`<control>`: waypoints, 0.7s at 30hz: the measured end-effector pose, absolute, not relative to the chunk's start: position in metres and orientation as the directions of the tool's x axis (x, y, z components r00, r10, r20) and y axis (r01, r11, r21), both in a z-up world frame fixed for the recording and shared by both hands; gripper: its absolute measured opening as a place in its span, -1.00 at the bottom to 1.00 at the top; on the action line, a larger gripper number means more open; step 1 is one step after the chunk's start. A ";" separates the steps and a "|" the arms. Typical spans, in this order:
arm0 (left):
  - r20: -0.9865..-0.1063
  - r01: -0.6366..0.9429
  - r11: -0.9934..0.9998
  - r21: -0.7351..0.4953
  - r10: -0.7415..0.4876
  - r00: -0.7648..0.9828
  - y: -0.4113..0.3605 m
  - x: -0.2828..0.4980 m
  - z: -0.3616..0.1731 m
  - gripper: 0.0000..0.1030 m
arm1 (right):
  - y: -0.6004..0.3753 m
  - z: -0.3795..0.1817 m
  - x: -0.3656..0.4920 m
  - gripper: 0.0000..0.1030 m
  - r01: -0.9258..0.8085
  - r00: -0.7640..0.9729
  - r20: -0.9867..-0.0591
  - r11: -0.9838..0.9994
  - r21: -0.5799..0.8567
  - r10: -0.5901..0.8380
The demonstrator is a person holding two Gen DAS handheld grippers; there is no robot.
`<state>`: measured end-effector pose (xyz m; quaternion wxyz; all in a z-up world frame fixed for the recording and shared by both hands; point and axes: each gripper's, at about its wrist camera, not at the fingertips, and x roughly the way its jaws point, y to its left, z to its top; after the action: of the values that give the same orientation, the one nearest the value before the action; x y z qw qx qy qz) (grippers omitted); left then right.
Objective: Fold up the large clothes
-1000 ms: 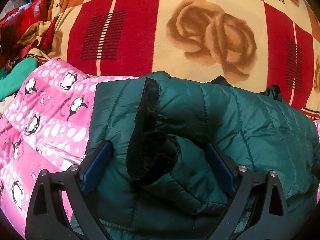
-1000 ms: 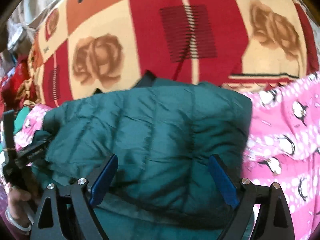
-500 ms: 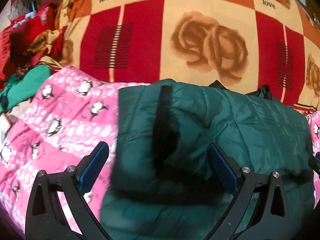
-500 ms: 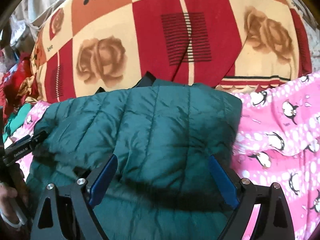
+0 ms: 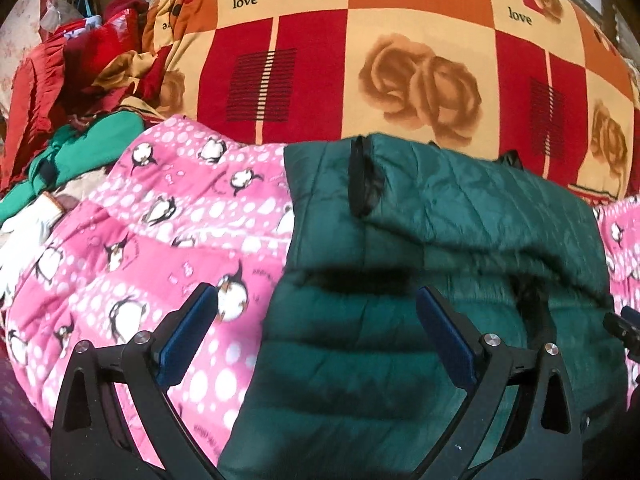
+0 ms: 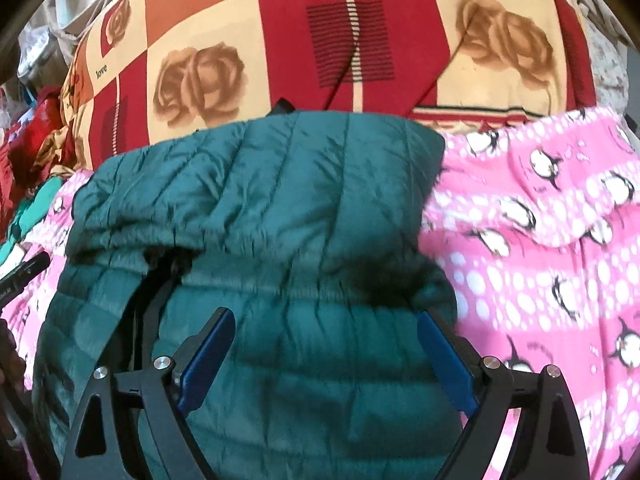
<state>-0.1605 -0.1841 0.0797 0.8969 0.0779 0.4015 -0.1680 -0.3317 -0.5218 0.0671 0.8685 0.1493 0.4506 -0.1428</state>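
Both handheld grippers hover low over a folded dark green quilted jacket [image 5: 440,248] lying on a pink penguin-print blanket [image 5: 168,232], with a red, orange and cream rose-patterned blanket [image 5: 400,60] spread behind it. The left gripper [image 5: 316,320] points forward with its blue-padded jaws spread wide and nothing between them, straddling the jacket's left edge; the right gripper [image 6: 326,344] is likewise released, jaws apart above the jacket's middle. A heap of red and green clothes [image 5: 88,92] sits at far left.
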 end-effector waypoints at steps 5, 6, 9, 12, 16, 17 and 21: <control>-0.749 0.374 0.927 0.003 -0.246 0.615 -0.171 -0.178 0.078 0.93 | -0.516 0.063 -0.352 0.77 0.384 0.538 -0.835 0.915 0.123 -0.114; -0.751 0.377 0.926 0.003 -0.247 0.613 -0.169 -0.183 0.078 0.93 | -0.514 0.063 -0.356 0.77 0.383 0.536 -0.836 0.916 0.120 -0.115; -0.754 0.383 0.924 0.010 -0.244 0.610 -0.163 -0.193 0.076 0.93 | -0.509 0.064 -0.368 0.77 0.377 0.537 -0.836 0.919 0.118 -0.113; -0.761 0.384 0.923 0.005 -0.246 0.601 -0.157 -0.201 0.073 0.93 | -0.501 0.064 -0.379 0.77 0.365 0.532 -0.840 0.925 0.109 -0.111; -0.767 0.384 0.923 0.006 -0.242 0.595 -0.150 -0.210 0.069 0.93 | -0.490 0.059 -0.392 0.77 0.349 0.523 -0.846 0.932 0.103 -0.103; -0.769 0.385 0.923 0.010 -0.239 0.593 -0.148 -0.213 0.068 0.93 | -0.488 0.059 -0.395 0.77 0.347 0.521 -0.848 0.932 0.101 -0.102; -0.775 0.388 0.921 0.024 -0.228 0.589 -0.140 -0.221 0.065 0.93 | -0.480 0.059 -0.406 0.77 0.338 0.521 -0.848 0.936 0.099 -0.098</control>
<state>-0.2212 -0.1403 0.0652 0.8862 0.0956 0.4188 -0.1738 -0.4058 -0.4803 0.0588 0.8627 0.1268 0.4730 -0.1263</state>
